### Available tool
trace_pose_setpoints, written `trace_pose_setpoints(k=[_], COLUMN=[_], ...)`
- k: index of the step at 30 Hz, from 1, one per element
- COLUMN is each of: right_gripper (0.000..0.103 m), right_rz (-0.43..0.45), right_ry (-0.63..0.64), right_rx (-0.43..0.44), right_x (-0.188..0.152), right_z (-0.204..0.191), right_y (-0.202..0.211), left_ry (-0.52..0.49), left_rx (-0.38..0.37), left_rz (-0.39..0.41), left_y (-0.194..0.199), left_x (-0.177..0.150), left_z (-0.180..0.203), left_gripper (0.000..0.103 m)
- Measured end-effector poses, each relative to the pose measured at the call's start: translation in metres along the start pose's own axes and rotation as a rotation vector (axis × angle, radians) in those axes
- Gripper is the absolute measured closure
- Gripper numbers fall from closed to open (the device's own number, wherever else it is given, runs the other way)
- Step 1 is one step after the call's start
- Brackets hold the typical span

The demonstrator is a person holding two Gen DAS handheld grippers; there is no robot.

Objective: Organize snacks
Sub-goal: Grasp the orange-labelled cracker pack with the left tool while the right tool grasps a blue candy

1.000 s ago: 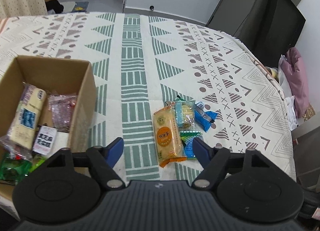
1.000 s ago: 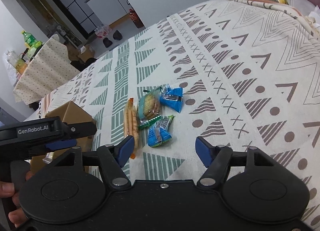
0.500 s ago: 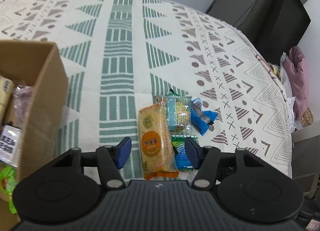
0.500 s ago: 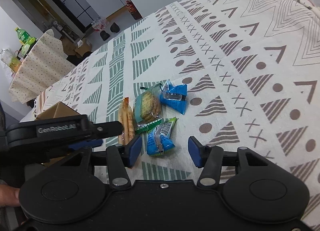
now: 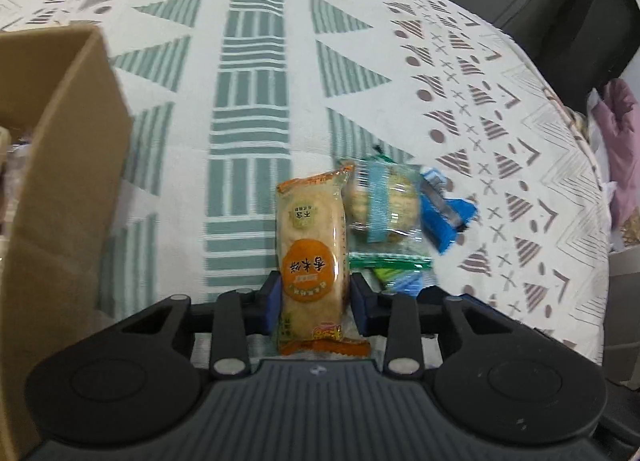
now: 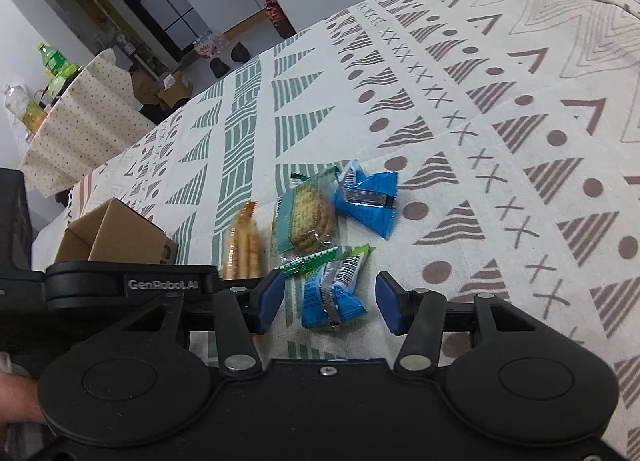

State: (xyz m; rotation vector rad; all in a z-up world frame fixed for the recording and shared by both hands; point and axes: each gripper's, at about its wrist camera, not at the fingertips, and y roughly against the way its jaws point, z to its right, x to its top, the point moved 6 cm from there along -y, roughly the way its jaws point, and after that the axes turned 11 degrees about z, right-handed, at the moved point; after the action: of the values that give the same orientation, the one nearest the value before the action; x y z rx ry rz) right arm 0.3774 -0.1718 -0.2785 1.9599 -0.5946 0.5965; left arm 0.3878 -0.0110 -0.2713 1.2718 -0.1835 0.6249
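Even, soft indoor light fills both my views, with no glare. Fisheye bends the tablecloth toward the edges. Motion blur smears the box at left and the orange pack; shadows stay faint.

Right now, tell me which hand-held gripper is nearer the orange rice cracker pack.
Left. The left hand-held gripper straddles the orange rice cracker pack; the right hand-held gripper sits beside it, around a blue snack packet.

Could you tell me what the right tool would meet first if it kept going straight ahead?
Probably the blue packet lying between the right tool's open fingers; beyond it lies the biscuit pack, though depth is uncertain.
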Motion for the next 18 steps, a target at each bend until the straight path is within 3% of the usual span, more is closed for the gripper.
trace_pose_setpoints(k=[10,13,18], right_gripper=[0.052,0.072,0.075], right_rz=[-0.008,-0.018,0.022], right_ry=[0.057,0.059,0.093], right_rx=[-0.044,-0.074,-0.059], right_x=[-0.008,-0.012,-0.009], right_z=[-0.014,-0.011,-0.016], right_y=[-0.018,-0.022,-0.006], left_ry=[0.012,0.007,-0.007], left_rx=[0.039,0.048,0.048], left_rz=[0.005,0.012,0.028], left_y=[0.017,0.023,0.038], left_x=[0.001,0.001,0.002], left_z=[-0.021,-0.022,-0.023], left_gripper=[0.069,0.069,0.069])
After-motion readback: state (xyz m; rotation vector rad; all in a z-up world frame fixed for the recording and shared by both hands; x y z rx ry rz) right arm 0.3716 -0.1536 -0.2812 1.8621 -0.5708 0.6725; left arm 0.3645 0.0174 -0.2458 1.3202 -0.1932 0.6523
